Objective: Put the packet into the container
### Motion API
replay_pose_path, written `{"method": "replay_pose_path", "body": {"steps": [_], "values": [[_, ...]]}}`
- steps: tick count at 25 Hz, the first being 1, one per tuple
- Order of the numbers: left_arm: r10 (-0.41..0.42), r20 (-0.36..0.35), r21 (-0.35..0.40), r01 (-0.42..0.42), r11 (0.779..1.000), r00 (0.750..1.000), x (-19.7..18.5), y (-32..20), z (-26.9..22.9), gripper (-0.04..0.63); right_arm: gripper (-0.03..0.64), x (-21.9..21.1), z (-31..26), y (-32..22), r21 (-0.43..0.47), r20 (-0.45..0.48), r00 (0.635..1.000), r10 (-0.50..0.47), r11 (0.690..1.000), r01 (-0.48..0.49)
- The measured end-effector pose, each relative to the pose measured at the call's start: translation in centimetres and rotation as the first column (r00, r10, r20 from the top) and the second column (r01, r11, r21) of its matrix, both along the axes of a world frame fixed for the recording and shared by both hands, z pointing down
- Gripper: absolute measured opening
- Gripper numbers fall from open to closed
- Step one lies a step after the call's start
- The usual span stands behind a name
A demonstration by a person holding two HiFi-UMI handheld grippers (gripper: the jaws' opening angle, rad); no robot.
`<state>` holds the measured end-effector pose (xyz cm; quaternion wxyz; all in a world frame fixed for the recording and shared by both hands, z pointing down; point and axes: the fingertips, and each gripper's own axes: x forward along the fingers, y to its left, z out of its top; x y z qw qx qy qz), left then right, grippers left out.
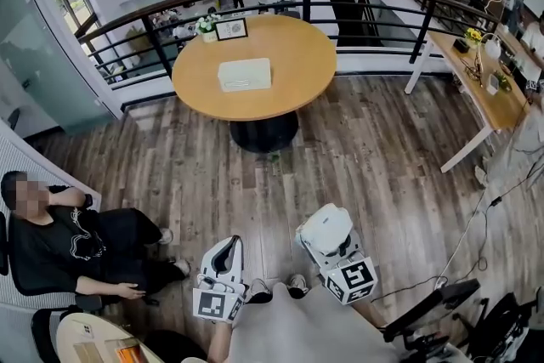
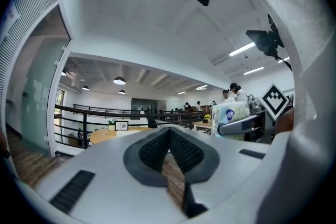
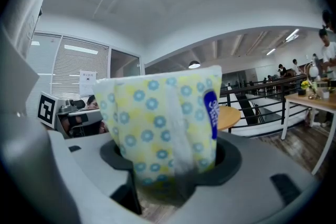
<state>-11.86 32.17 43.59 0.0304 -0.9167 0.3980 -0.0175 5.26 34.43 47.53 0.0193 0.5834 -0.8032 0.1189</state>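
1. Head view, looking steeply down: both hand-held tools sit at the near edge, the left gripper (image 1: 228, 246) beside the right gripper (image 1: 321, 223), each with its marker cube behind it.
2. Right gripper view shows its jaws spread wide and clamped on a soft plastic packet printed with blue dots on yellow and white (image 3: 163, 128). The packet stands upright between the pads, a blue label down its right edge.
3. From the left gripper view, that same packet is visible off to the right, carried in the other tool.
4. The left gripper's dark ribbed pads (image 2: 152, 147) meet at their tips, with nothing between them; only wood floor shows through the slit below.
5. The white rectangular container (image 1: 245, 74) rests near the middle of a round wooden table (image 1: 297, 64), well apart from both grippers across the plank floor.
6. At the table's far edge stand a small black picture frame (image 1: 231, 30) and a little potted plant (image 1: 206, 26).
7. A person in black (image 1: 72, 244) sits to the near left; a long pale desk (image 1: 480, 93) runs along the right.
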Motion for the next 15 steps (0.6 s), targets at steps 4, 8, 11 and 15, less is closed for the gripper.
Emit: {"method": "replay_pose_path", "body": {"steps": [4,8,11,15], "values": [[-0.011,0.003,-0.006,0.011,1.000,1.000,1.0,0.4,0.0,0.005,0.299,1.0,0.3,0.5,-0.009,0.003,1.000,-0.013,1.000,0.013],[-0.012,0.011,-0.012,0.012,1.000,1.000,1.9,0.6,0.2,0.005,0.299,1.9,0.6,0.4,-0.016,0.010,1.000,-0.017,1.000,0.017],[-0.016,0.015,-0.016,0.017,1.000,1.000,2.0,0.4,0.3,0.005,0.299,1.8,0.6,0.1,-0.013,0.012,1.000,-0.024,1.000,0.025],[-0.017,0.014,-0.016,0.018,1.000,1.000,2.4,-0.3,0.6,0.005,0.299,1.9,0.8,-0.5,-0.017,0.012,0.999,-0.035,0.999,0.036]]}}
